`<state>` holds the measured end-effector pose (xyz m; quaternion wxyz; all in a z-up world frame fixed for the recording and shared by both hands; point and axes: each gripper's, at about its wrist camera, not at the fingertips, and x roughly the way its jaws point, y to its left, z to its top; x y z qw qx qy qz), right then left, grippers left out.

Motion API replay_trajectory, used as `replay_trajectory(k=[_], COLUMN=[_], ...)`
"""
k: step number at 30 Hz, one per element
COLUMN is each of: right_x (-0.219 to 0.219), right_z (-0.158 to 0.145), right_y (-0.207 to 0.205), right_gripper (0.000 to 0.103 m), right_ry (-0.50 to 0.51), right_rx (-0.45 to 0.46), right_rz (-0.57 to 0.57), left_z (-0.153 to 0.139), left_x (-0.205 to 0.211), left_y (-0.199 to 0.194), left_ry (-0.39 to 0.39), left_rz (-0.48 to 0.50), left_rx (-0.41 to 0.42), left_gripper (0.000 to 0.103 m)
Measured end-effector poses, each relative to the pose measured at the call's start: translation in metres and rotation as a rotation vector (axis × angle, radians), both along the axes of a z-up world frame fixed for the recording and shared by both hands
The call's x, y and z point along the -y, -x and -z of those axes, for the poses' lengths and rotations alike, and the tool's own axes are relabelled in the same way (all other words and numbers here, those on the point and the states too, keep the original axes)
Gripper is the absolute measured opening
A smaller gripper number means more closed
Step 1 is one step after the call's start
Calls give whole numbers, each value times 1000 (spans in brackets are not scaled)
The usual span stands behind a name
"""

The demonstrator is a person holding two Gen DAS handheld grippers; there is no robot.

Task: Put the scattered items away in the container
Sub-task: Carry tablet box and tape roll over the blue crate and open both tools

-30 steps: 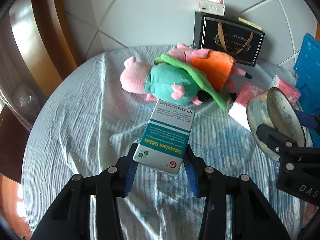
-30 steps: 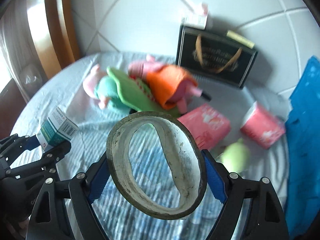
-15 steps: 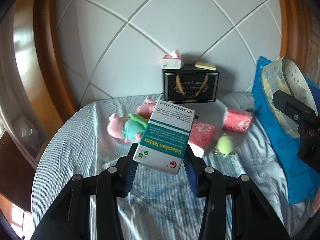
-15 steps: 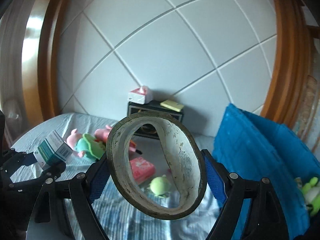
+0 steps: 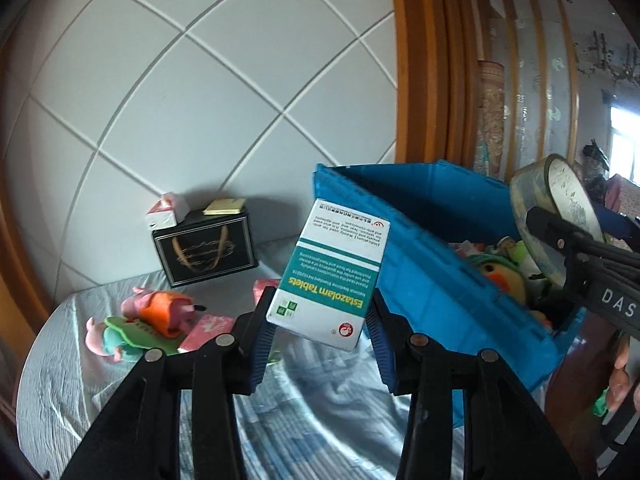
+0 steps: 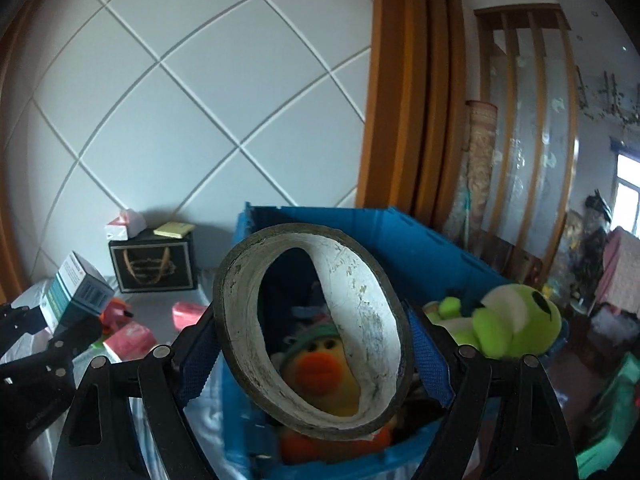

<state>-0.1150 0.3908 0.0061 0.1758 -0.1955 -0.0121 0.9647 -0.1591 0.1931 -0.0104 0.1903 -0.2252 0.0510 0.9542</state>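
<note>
A lived-in home, by the look of it: a cloth-covered round tabletop [image 5: 80, 380] pushed against a white padded wall [image 5: 180, 100] with wooden trim, plush toys [image 5: 148, 320] scattered near a blue plastic crate [image 5: 432, 280], and a wood-framed glass partition [image 6: 528, 140] behind the crate.

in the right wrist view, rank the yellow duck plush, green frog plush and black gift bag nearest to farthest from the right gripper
1. Yellow duck plush: inside the blue crate, seen through the tape roll held by the right gripper.
2. Green frog plush: to the right, at the crate's rim.
3. Black gift bag: far left, against the wall.
</note>
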Motion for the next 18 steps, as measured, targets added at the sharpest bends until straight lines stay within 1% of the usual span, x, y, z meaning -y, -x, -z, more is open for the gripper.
replay_trajectory(k=[2,5,8,9,12,14,16,17,18], right_x=[-38,-78,-110,-120,-144,-157,-163,-161,-161], right_z=[7,22,24,24,27,30,31,30,31], right_y=[-6,0,-10,-11,-12,-13,-16,-15,-15], right_gripper=[85,85,85,85,84,84,84,84,84], right_ry=[34,34,37,44,38,72,76,70,71], right_rx=[28,75,74,74,81,87,82,81,85], right_rz=[-7,-25,-50,-64,-74,-112,-142,-150,-182], left_z=[-6,-11,-12,-10,0,9,19,24,28], left_x=[-39,-98,-153,-169,-204,-220,-231,-235,-238], left_y=[-8,-16,-23,-24,-18,-11,-4,-1,0], left_ry=[-2,-3,30,39,63,85,103,117,127], left_rz=[29,68,80,82,70,54,38,23,8], left_rx=[-14,-12,-16,-5,57,113,172,191,206], left_gripper=[43,43,43,43,43,43,43,43,43])
